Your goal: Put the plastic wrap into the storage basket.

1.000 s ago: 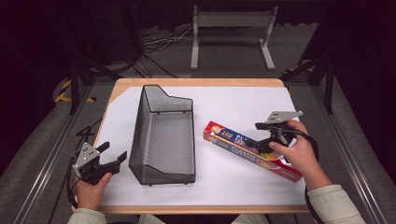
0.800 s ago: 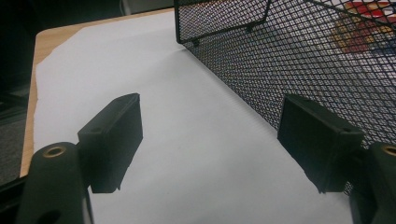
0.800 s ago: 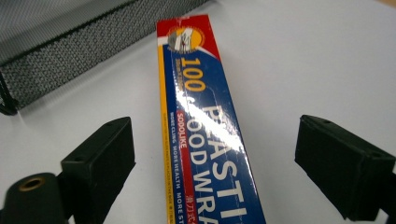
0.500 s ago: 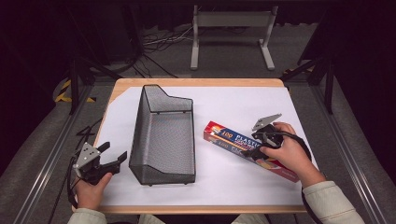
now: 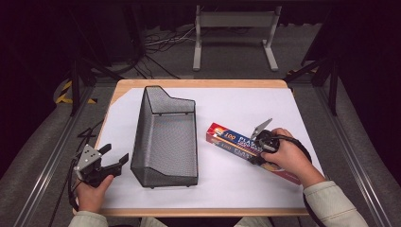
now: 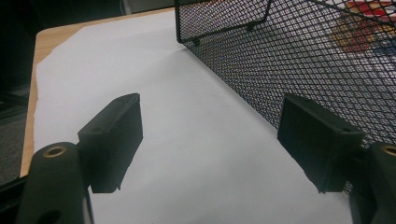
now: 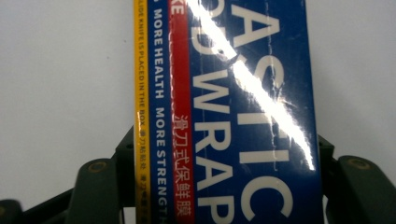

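Right tool (image 5: pixel 258 147): comes down over the long blue, red and yellow cardboard box of plastic wrap (image 5: pixel 236 144), its jaws having just been closing; in the right gripper view they sit against both long sides of the box (image 7: pixel 243 116), pinching it across its narrow width
Why that hold: gripping across the short dimension, toward the box's near half, looks chosen so the jaws can span it and the box can be lifted as one stiff piece
Box position: lies flat and slanted on the white sheet (image 5: pixel 236 104) covering the wooden bench (image 5: pixel 198 83), to the right of the black wire-mesh bin (image 5: pixel 165 137) and apart from it
Box relative to tool: directly under and between the right tool's jaws, printed face up
Left tool (image 5: pixel 113 163): jaws spread wide with nothing between them, hovering over the sheet (image 6: pixel 163 140) just beside the bin's mesh wall (image 6: pixel 303 60)
Why the left waits there: it seems parked close to the bin, ready to steady it
Likely step: lifting the box toward the open-topped bin
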The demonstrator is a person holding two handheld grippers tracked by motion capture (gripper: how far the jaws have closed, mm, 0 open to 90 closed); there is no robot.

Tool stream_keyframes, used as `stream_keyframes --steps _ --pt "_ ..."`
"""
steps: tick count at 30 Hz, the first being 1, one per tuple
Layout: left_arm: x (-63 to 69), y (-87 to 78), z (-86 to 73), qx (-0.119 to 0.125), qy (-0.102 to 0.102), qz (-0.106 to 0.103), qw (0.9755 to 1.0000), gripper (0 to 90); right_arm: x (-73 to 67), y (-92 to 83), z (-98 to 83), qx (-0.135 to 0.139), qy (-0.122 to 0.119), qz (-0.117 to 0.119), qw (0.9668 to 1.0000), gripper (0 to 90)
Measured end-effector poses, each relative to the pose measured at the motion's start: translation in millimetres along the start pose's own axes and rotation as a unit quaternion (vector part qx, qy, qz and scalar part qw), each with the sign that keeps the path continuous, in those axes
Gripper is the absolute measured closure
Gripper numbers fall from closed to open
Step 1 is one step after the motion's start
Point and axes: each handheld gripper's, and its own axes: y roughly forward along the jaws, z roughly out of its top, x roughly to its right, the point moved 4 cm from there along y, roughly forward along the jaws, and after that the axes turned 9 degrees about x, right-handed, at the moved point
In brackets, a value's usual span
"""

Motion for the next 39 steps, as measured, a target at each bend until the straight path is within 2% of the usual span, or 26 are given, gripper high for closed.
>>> stream_keyframes --steps 3,10,11,21,33,39 --pt "0.5 0.2 -0.3 -0.001 -0.001 0.0 1.0 22.9 -1.6 -0.6 0.8 -0.002 -0.008 -0.005 1.0 39.7" --pt "-0.1 0.5 -0.6 -0.001 -0.002 0.0 1.0 22.9 1.8 -8.6 2.7 0.023 0.004 -0.013 0.9996 39.9" --pt "-0.1 0.5 -0.6 -0.001 -0.002 0.001 1.0 22.9 1.6 -11.2 3.9 0.028 0.011 -0.013 0.9995 39.9" --pt "-0.3 -0.1 -0.1 0.001 -0.002 0.001 1.0 22.9 -3.3 -31.3 18.5 0.062 0.016 -0.017 0.9978 39.9" --pt "-0.5 -0.5 0.6 0.002 -0.001 0.003 1.0 22.9 -4.2 -58.9 39.4 0.095 0.015 -0.028 0.995 39.9" --pt "-0.9 -0.9 0.6 0.003 -0.001 0.003 1.0 22.9 -2.5 -71.2 45.7 0.103 0.012 -0.036 0.9939 39.9"
